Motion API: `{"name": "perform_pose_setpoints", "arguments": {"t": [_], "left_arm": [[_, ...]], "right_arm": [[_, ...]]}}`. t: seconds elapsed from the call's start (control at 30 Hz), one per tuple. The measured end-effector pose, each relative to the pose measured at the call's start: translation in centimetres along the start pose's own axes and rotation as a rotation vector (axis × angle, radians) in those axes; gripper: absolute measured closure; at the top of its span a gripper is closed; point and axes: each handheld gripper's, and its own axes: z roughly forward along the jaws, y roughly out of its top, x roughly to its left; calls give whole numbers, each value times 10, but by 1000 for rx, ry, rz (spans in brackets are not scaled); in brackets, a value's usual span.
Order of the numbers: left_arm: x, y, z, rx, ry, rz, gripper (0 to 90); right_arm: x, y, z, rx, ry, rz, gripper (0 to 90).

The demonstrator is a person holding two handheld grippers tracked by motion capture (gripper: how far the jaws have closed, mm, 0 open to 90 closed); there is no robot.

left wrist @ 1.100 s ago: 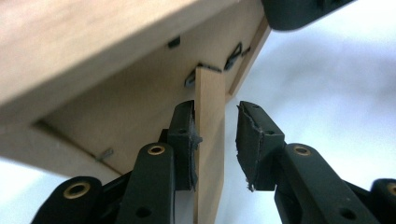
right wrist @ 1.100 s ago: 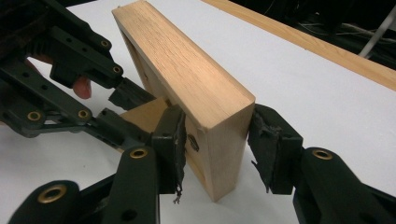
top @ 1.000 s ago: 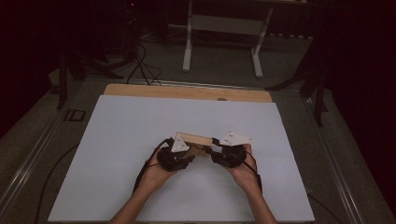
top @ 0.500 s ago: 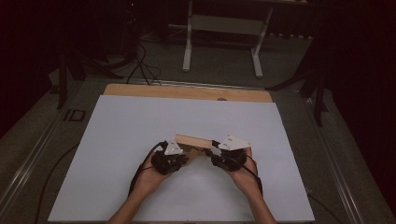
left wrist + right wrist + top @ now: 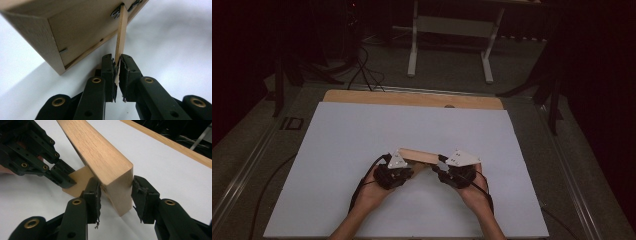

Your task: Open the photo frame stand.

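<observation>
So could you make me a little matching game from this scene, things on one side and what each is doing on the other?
Things:
1. left gripper
2. right gripper
3. wooden frame
4. thin wooden flap
5. white sheet

States:
A. covers the table
B. pinched between two jaws
C. jaws astride the frame's thick corner
D. shut on the flap
E. tilted up off the table

Pairs: 1-D, 2-C, 3-E, 4-B, 5-A

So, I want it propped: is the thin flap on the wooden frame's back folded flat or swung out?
Swung out: the flap juts from the frame, its tip pinched by the left claw, which just closed.
</observation>
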Motion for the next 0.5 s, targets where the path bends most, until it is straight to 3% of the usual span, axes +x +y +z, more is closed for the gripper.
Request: {"name": "perform_pose_setpoints", "arguments": {"t": [0.5], "left_arm": [[-1, -3, 0, 1, -7, 12, 809]], "right_arm": [[3, -4, -1, 4, 0, -1, 600]]}}
